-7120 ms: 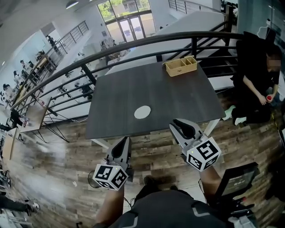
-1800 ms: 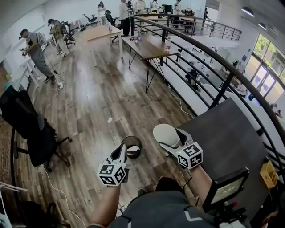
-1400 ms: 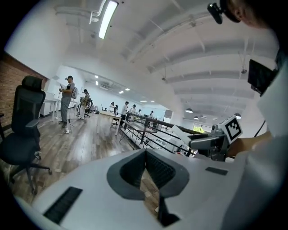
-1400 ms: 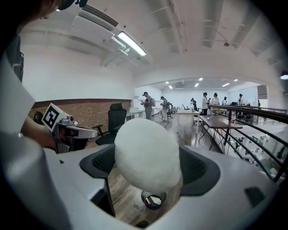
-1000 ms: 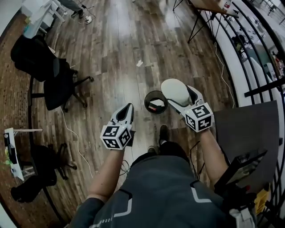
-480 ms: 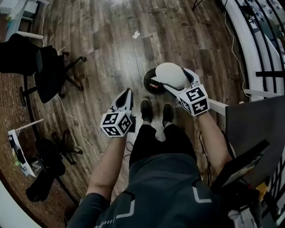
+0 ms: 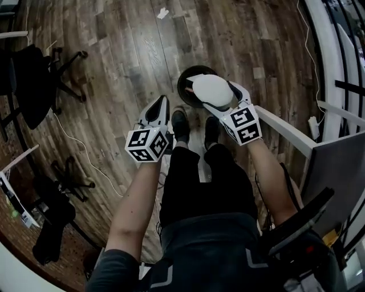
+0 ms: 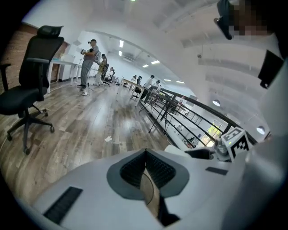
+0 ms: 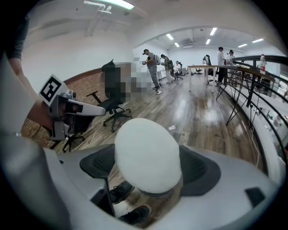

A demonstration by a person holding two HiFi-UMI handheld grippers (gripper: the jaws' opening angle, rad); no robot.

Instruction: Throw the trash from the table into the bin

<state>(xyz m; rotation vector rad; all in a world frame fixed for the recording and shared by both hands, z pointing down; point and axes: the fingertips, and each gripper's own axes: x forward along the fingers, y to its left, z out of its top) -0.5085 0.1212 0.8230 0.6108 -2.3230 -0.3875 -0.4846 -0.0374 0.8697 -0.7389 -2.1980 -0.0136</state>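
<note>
A round cup with a white domed lid (image 7: 214,90) sits between the jaws of my right gripper (image 7: 201,91), which is shut on it. In the right gripper view the cup (image 9: 147,152) fills the gap of that gripper (image 9: 148,168), both pads against its sides. It hangs right over the black round bin (image 7: 183,90), which stands on the wooden floor and is mostly hidden by the cup. My left gripper (image 7: 161,101) is to the bin's left, shut, with nothing in it; its pads meet (image 8: 145,155).
The person's two shoes (image 7: 181,122) stand just before the bin. The dark table (image 7: 339,171) with its white frame bar (image 7: 285,126) is at the right. Black office chairs (image 7: 31,80) and a floor cable lie left. A paper scrap (image 7: 163,12) is on the floor beyond.
Both grippers have sunk toward the floor. The right one carried the cup from beside the bin to over its mouth. The bin and shoes now sit closer under the hands.
</note>
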